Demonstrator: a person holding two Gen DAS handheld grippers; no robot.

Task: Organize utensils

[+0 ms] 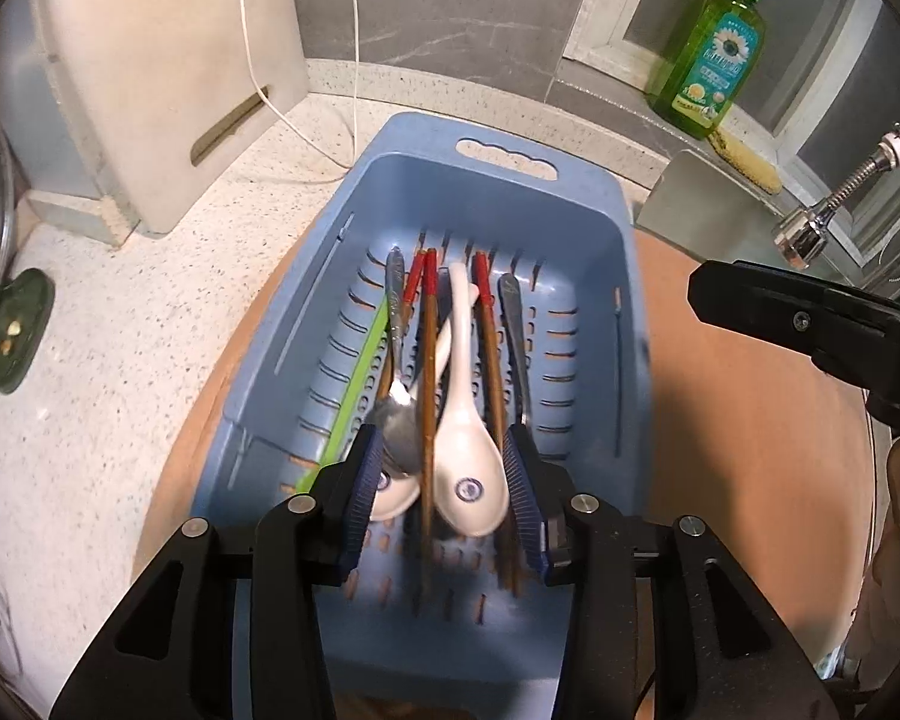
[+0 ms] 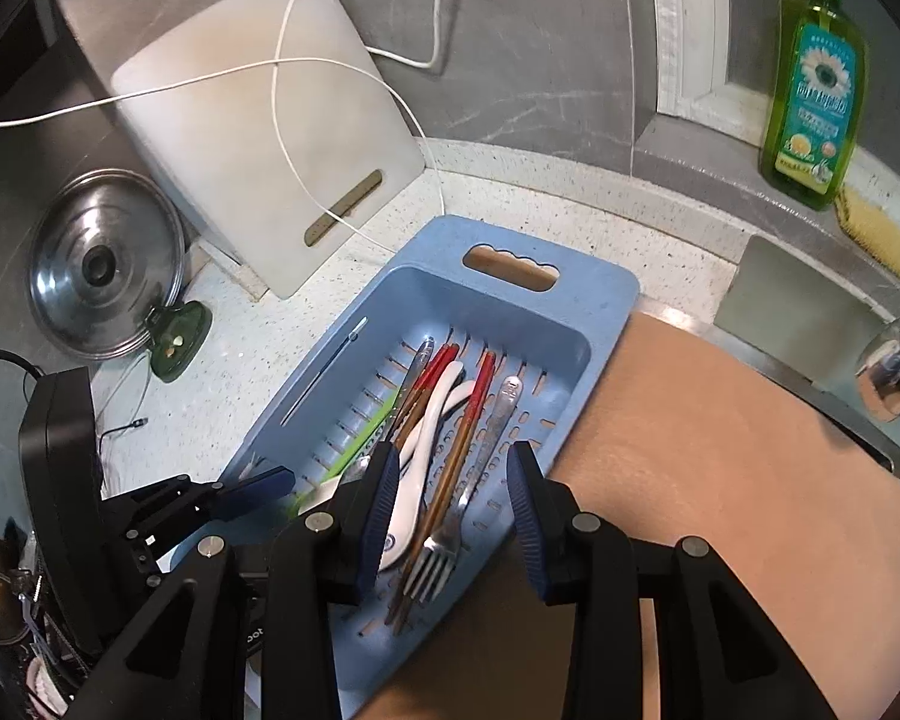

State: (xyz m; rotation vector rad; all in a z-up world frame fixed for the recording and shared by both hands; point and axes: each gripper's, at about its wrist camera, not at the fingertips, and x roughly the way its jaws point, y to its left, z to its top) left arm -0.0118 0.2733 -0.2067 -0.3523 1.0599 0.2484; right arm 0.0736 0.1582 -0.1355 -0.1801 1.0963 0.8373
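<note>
And here we are in a home kitchen, right by the sink: a chrome faucet (image 1: pixel 810 228) leans in at the right, with green dish soap (image 2: pixel 813 96) and a yellow scrubber (image 2: pixel 882 234) on the ledge behind. On the speckled stone tabletop (image 1: pixel 150 330) a white cutting board (image 2: pixel 258 138) and a steel pot lid (image 2: pixel 105 264) lean upright, and a blue drainer basket (image 2: pixel 600 294) holds spoons, chopsticks and a fork.

Green dish-soap bottle (image 2: pixel 815 90), yellow sponge (image 2: pixel 882 234), steel pot lid (image 2: pixel 105 264), leaning white cutting board (image 2: pixel 258 138), white cable (image 2: pixel 282 96), chrome faucet (image 1: pixel 834 204)
</note>
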